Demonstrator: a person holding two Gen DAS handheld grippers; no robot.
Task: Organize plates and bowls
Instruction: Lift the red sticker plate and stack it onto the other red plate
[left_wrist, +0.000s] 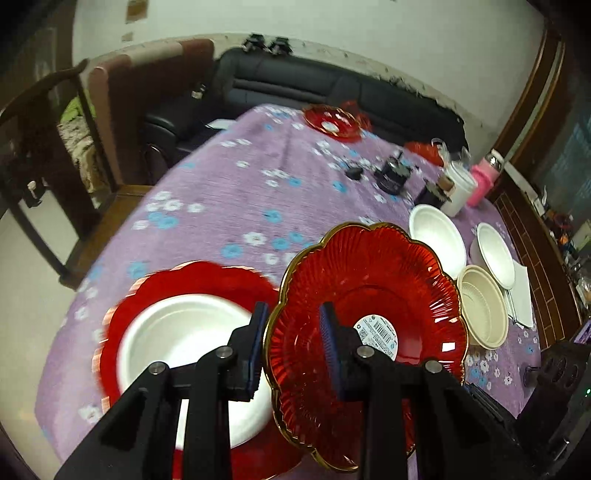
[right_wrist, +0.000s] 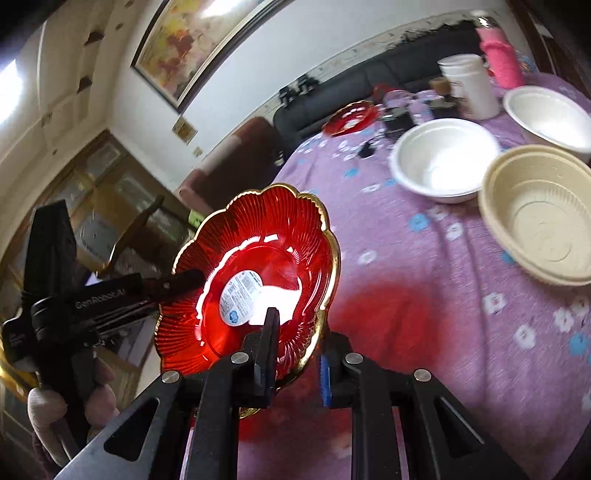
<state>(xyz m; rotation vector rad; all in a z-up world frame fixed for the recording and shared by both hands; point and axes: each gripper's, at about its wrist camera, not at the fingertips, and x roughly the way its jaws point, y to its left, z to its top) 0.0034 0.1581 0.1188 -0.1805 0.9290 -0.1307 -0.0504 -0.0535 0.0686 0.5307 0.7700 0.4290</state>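
A red glass plate (left_wrist: 373, 280) with a gold scalloped rim and a round sticker is tilted in the air above the purple tablecloth. My left gripper (left_wrist: 293, 325) is shut on its rim, one finger inside and one outside. In the right wrist view the same plate (right_wrist: 258, 258) stands nearly on edge, and my right gripper (right_wrist: 299, 347) is shut on its near rim. The left gripper (right_wrist: 177, 282) holds the far rim there, with a hand below it. Another red plate (left_wrist: 122, 317) lies on the table with a white bowl (left_wrist: 184, 332) in it.
Two white bowls (left_wrist: 437, 236) (left_wrist: 495, 254) and a beige bowl (left_wrist: 484, 310) sit to the right, next to a white napkin (left_wrist: 522, 291). Farther back are a white cup (left_wrist: 460, 188), a pink bottle (left_wrist: 484, 181), small dark items and a third red plate (left_wrist: 332, 122). A chair and a sofa flank the table.
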